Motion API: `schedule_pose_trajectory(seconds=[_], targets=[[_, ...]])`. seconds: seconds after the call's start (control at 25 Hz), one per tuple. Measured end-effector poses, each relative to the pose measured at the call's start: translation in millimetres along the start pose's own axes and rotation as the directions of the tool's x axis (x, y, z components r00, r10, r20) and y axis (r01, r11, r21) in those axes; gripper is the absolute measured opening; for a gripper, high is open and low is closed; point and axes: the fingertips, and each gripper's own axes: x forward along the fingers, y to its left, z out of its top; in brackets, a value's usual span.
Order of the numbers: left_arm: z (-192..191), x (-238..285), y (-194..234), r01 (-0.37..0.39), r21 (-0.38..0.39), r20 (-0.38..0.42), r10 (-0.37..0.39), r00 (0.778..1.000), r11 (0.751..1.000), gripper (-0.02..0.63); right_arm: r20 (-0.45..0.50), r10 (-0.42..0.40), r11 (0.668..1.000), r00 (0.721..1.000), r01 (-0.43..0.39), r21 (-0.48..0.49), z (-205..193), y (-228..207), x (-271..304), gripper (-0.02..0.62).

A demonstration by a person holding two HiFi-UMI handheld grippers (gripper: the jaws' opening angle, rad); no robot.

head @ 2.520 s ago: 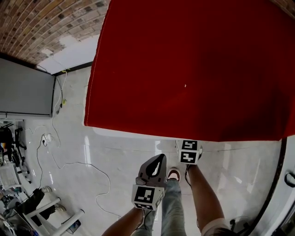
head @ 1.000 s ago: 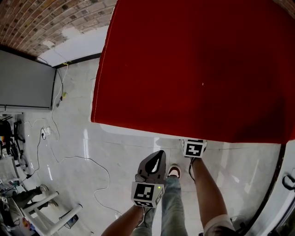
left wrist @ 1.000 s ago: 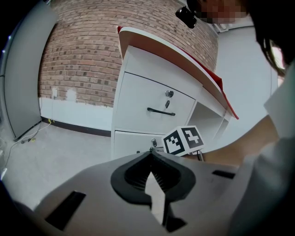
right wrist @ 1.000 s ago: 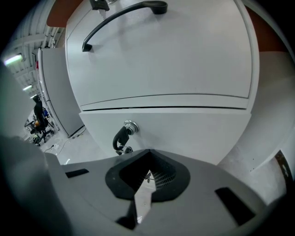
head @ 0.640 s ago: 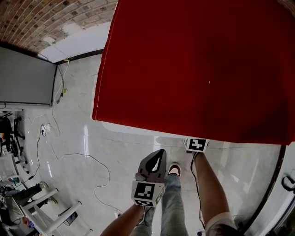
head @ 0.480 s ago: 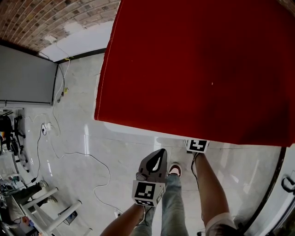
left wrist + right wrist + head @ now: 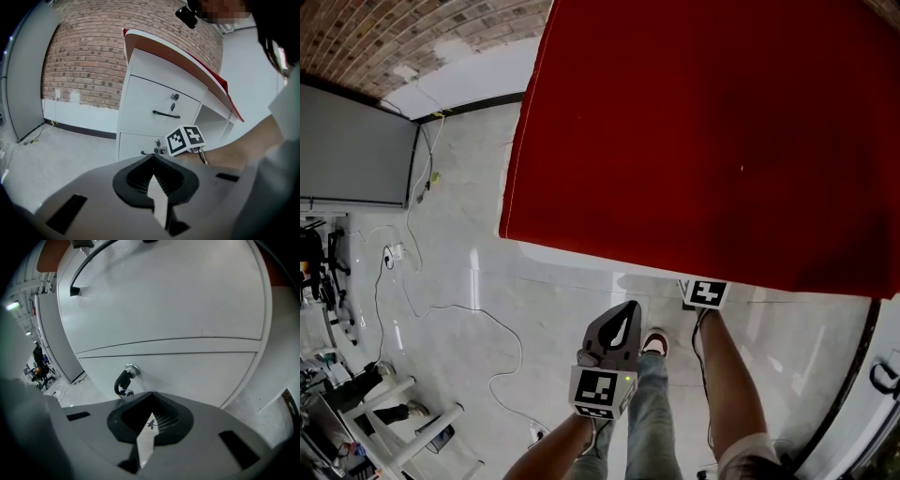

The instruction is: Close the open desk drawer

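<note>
The right gripper (image 7: 149, 414), jaws pressed together and holding nothing, is facing the lower drawer (image 7: 187, 376), whose front is lying just ahead of its tips; whether they are touching is unclear. The key (image 7: 123, 380) is sitting just up-left of them, so the push is best going squarely onto bare panel, straight and steady. The left gripper (image 7: 153, 180), likewise closed and empty, is hanging well back from the desk (image 7: 159, 101).

This looks like an office or workroom. A white desk (image 7: 140, 93) with a red top (image 7: 703, 141) and locking drawers (image 7: 161, 107) stands on glossy pale floor tiles (image 7: 459, 244) before a brick wall (image 7: 84, 56). Loose cables (image 7: 521, 347) trail across the floor.
</note>
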Motion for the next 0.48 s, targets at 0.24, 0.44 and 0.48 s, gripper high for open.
schedule_pose_trajectory(seconds=[0.24,0.44,0.48], targets=[[2,-7,4,-0.005,0.005,0.008,0.005,1.000,1.000,0.008,-0.090,-0.067,0.995,0.994,0.072,0.062,-23,-14,-13,-0.002],[14,-13,2,-0.003,0.008,0.029,0.003,1.000,1.000,0.008,-0.065,-0.062,0.994,0.996,0.067,0.083,-25,-8,-44,-0.002],[18,-16,0,0.002,0.013,0.032,-0.002,0.999,1.000,0.008,-0.060,-0.060,0.994,0.996,0.065,0.091,-24,-4,-54,-0.002]])
